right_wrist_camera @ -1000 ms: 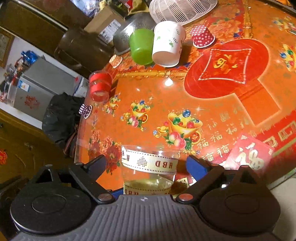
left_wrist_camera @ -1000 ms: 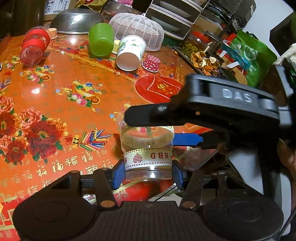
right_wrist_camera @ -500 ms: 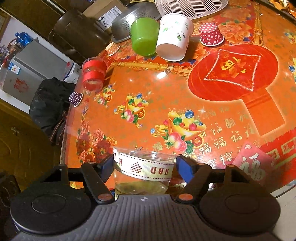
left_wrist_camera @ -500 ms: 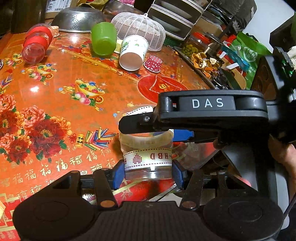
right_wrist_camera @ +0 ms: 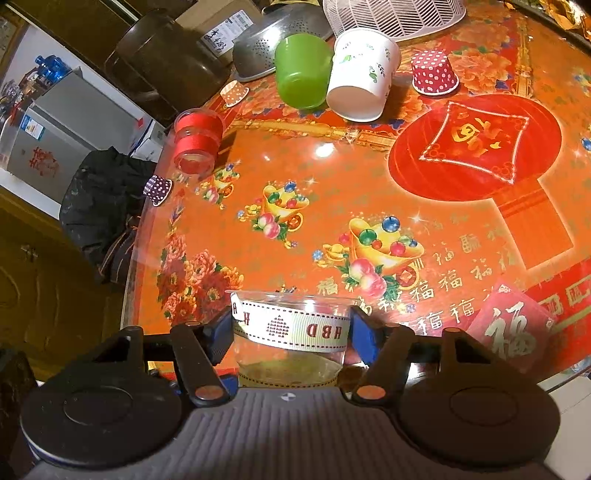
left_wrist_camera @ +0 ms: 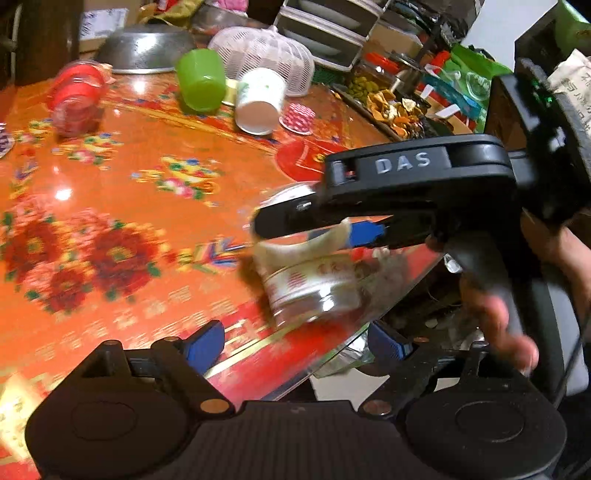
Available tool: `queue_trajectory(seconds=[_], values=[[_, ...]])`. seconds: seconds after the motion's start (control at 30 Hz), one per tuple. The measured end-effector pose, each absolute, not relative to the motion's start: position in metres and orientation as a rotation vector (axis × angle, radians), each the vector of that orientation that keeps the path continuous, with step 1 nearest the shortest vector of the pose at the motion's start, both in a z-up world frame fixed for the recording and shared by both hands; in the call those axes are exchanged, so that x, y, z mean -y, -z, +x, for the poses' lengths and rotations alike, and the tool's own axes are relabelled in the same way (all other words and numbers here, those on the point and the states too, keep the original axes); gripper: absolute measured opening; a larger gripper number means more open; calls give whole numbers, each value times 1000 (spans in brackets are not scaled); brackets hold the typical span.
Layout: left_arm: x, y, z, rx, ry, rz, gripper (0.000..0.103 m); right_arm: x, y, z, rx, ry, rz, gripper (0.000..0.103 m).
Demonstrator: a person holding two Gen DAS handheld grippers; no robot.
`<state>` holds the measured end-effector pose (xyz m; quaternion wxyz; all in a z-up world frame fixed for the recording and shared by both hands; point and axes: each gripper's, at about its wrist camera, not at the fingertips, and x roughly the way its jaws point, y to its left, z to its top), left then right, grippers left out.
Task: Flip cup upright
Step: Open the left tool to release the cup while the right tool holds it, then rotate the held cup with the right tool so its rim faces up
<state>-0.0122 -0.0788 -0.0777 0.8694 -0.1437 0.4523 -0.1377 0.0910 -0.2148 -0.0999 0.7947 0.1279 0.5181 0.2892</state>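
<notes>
A clear plastic cup [right_wrist_camera: 291, 332] with white ribbon bands lettered "HBD" is held between the blue pads of my right gripper [right_wrist_camera: 291, 334], which is shut on it near the table's front edge. In the left wrist view the same cup [left_wrist_camera: 314, 284] is blurred and tilted, hanging under the right gripper's black body [left_wrist_camera: 413, 192]. My left gripper [left_wrist_camera: 295, 341] is open, its blue pads apart and below the cup, not touching it.
The orange and red patterned table [right_wrist_camera: 369, 192] carries a green cup [right_wrist_camera: 303, 70], a white paper cup [right_wrist_camera: 362, 85], a red dotted cupcake liner [right_wrist_camera: 432, 72], a red-banded clear cup [right_wrist_camera: 197, 140], a metal colander [right_wrist_camera: 273, 40] and a white mesh cover [right_wrist_camera: 395, 14] at the far side.
My left gripper has opened and let go of the cup. My right gripper has closed on the cup's upper band and now tilts it. The left view is blurred by motion.
</notes>
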Motion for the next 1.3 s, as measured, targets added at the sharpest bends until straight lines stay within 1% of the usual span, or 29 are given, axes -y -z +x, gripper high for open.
queue_trajectory(seconds=[0.17, 0.27, 0.37, 0.53, 0.63, 0.73, 0.83, 0.93, 1.0, 1.3], values=[[33, 73, -35, -878, 263, -425, 87, 212, 96, 87, -1087, -618, 262, 66], [9, 68, -46, -812, 226, -474, 87, 210, 85, 76, -994, -598, 227, 66], [-5, 57, -54, -749, 198, -484, 87, 208, 68, 56, -819, -594, 202, 66], [-23, 44, -65, -659, 199, -501, 87, 204, 53, 14, -439, -555, 140, 67], [-33, 44, -67, -641, 189, -536, 87, 200, 65, -13, -204, -497, 76, 67], [-43, 45, -74, -618, 197, -565, 87, 193, 92, -37, 19, -447, 20, 67], [-47, 44, -81, -578, 205, -564, 87, 189, 115, -54, 184, -429, -41, 67], [-50, 43, -88, -527, 199, -563, 87, 188, 132, -57, 238, -432, 32, 67], [-52, 43, -89, -508, 211, -571, 87, 181, 142, -57, 257, -426, 18, 67], [-68, 58, -90, -503, 215, -625, 87, 159, 168, -49, 203, -378, -13, 67]])
